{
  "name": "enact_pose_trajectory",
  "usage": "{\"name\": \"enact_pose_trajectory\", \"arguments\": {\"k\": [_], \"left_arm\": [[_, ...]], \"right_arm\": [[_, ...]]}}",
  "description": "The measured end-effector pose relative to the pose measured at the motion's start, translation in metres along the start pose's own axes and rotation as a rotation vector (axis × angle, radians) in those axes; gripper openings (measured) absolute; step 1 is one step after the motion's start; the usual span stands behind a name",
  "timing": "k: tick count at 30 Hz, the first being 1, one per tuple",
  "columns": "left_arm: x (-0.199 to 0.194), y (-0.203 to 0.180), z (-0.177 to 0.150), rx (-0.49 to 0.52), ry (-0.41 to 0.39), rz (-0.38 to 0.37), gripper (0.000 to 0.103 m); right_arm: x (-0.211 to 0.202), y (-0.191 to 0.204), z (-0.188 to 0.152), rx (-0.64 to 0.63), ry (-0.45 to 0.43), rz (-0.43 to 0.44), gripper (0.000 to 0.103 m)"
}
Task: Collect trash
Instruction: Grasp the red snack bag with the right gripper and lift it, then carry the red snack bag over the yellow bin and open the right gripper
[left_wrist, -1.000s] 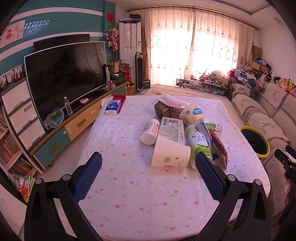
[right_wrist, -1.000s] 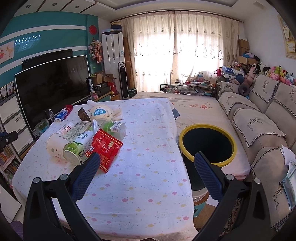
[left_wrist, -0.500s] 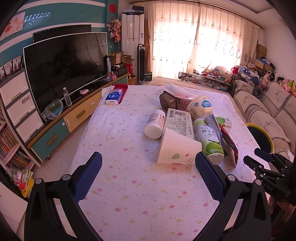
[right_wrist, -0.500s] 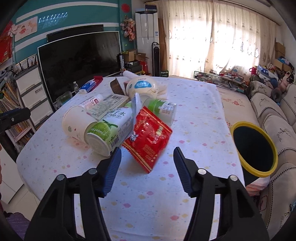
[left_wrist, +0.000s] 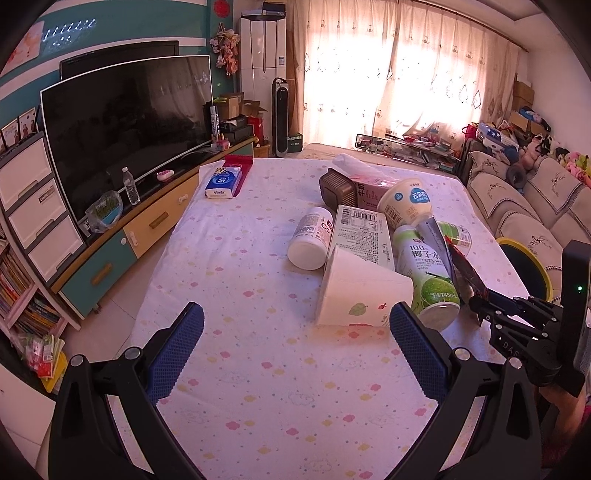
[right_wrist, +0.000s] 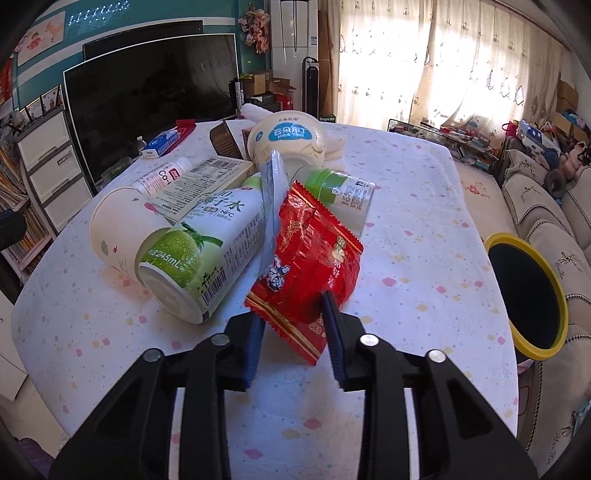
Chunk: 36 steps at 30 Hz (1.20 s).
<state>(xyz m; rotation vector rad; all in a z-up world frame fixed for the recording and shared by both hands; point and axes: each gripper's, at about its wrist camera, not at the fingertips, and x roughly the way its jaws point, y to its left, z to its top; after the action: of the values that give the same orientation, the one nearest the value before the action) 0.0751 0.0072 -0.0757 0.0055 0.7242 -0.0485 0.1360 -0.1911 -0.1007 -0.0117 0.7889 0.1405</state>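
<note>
We see right gripper (right_wrist: 293, 325) fingers pinching red snack wrapper (right_wrist: 310, 254) beside coconut-water bottle (right_wrist: 201, 251), in trash pile mid-table. Left gripper (left_wrist: 295, 336) fingers spread, hovering above table's near edge. Yellow-rimmed bin (right_wrist: 528, 295) off right edge.

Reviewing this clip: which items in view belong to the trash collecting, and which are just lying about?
Part of the job:
red snack wrapper, between the right gripper fingers
coconut water bottle
paper cup
pudding cup
yellow-rimmed bin
left gripper, open and idle

Just lying about:
tissue pack
TV
</note>
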Motion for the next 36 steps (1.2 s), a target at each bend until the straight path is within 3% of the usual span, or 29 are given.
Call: {"name": "enact_pose_trajectory", "arguments": {"k": [4, 12, 23, 29, 36], "left_arm": [[0.0, -0.002, -0.001, 0.002, 0.0, -0.005, 0.099], [-0.001, -0.008, -0.001, 0.021, -0.01, -0.02, 0.099], [0.001, -0.024, 0.006, 0.056, -0.03, -0.072, 0.099], [-0.002, -0.038, 0.012, 0.076, -0.046, -0.082, 0.099], [-0.002, -0.053, 0.02, 0.096, -0.051, -0.091, 0.099]], "right_arm": [[-0.011, -0.007, 0.001, 0.016, -0.036, 0.014, 0.002], [-0.046, -0.037, 0.007, 0.102, -0.109, 0.06, 0.002], [-0.059, -0.125, 0.014, 0.227, -0.15, -0.155, 0.002], [-0.033, -0.192, 0.009, 0.288, -0.103, -0.275, 0.002], [0.014, -0.261, -0.004, 0.367, -0.024, -0.325, 0.002]]}}
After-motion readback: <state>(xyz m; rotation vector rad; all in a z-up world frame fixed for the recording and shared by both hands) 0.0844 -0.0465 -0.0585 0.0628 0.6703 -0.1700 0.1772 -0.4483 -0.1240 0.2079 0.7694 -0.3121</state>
